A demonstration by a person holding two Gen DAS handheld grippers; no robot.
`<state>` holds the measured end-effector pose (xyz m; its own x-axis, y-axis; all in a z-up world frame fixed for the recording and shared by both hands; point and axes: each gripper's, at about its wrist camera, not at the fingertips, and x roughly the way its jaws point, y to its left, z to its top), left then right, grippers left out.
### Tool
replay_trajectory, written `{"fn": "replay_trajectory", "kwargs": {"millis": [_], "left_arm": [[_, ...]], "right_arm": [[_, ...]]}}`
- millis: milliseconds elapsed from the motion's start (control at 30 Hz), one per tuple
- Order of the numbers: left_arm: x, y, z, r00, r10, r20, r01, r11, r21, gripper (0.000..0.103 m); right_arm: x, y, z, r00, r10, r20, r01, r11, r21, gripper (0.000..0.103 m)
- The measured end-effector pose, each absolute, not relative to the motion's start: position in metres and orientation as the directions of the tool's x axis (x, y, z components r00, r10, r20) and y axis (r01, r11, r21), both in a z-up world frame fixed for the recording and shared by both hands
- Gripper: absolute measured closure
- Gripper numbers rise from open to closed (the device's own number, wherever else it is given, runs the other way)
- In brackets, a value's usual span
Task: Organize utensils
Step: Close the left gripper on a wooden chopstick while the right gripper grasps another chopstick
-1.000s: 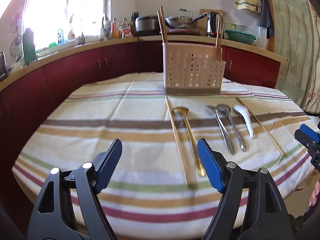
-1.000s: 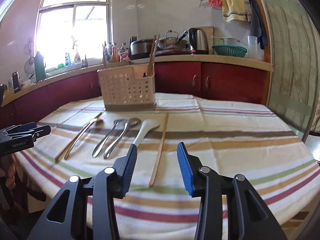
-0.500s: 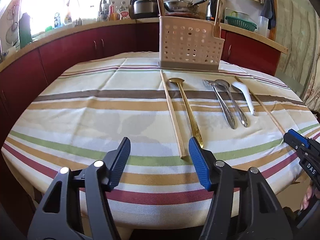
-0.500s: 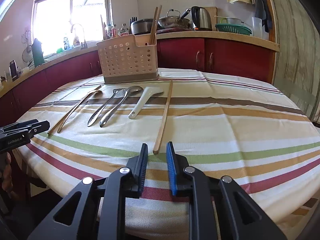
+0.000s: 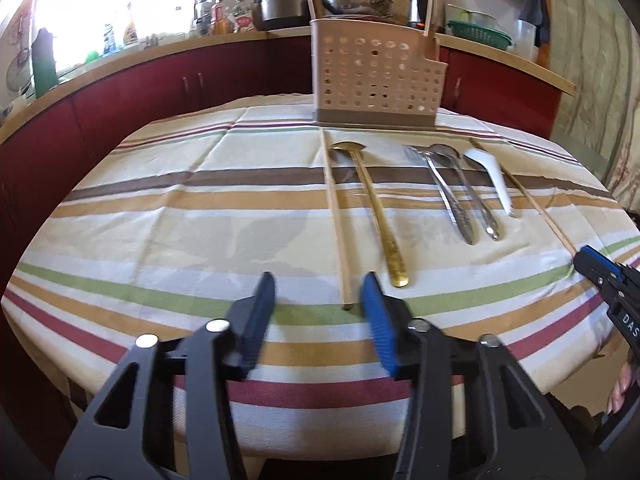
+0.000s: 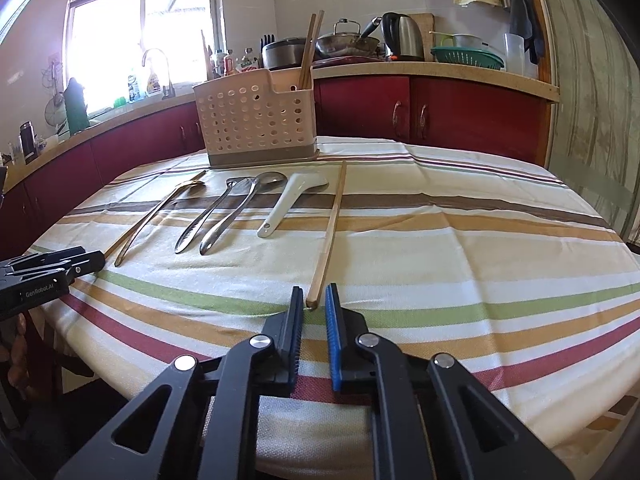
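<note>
Jaws of the left gripper (image 5: 318,316) stand wide above the striped desk (image 5: 180,220), near the end of one chopstick (image 5: 336,220) beside a gold spoon (image 5: 376,212). Seen from the right wrist, the right gripper (image 6: 314,320) has narrow jaws flanking another chopstick (image 6: 328,232), perhaps not touching; the utensil basket (image 6: 256,120) stands behind.
</note>
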<state>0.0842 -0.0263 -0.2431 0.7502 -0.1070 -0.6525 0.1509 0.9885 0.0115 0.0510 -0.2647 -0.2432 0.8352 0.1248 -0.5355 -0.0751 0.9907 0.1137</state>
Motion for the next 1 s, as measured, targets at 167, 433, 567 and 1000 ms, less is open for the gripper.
{"fn": "replay_trajectory", "kwargs": {"millis": [167, 433, 567, 1000], "left_arm": [[0.083, -0.032, -0.243, 0.745, -0.139, -0.652, 0.193, 0.981, 0.011, 0.085], [0.084, -0.023, -0.240, 0.734, -0.154, -0.661, 0.190, 0.982, -0.018, 0.097], [0.081, -0.015, -0.232, 0.746, -0.147, -0.649, 0.171, 0.985, -0.026, 0.097], [0.070, 0.004, -0.185, 0.807, -0.146, -0.573, 0.139, 0.989, -0.056, 0.097]], "right_arm": [[0.051, -0.266, -0.242, 0.834, 0.132, -0.536, -0.077, 0.989, 0.123, 0.096], [0.045, -0.268, -0.231, 0.853, 0.120, -0.508, -0.073, 0.991, 0.111, 0.096], [0.042, -0.270, -0.223, 0.865, 0.110, -0.489, -0.062, 0.992, 0.113, 0.096], [0.026, -0.279, -0.175, 0.923, 0.069, -0.379, -0.037, 0.995, 0.093, 0.096]]}}
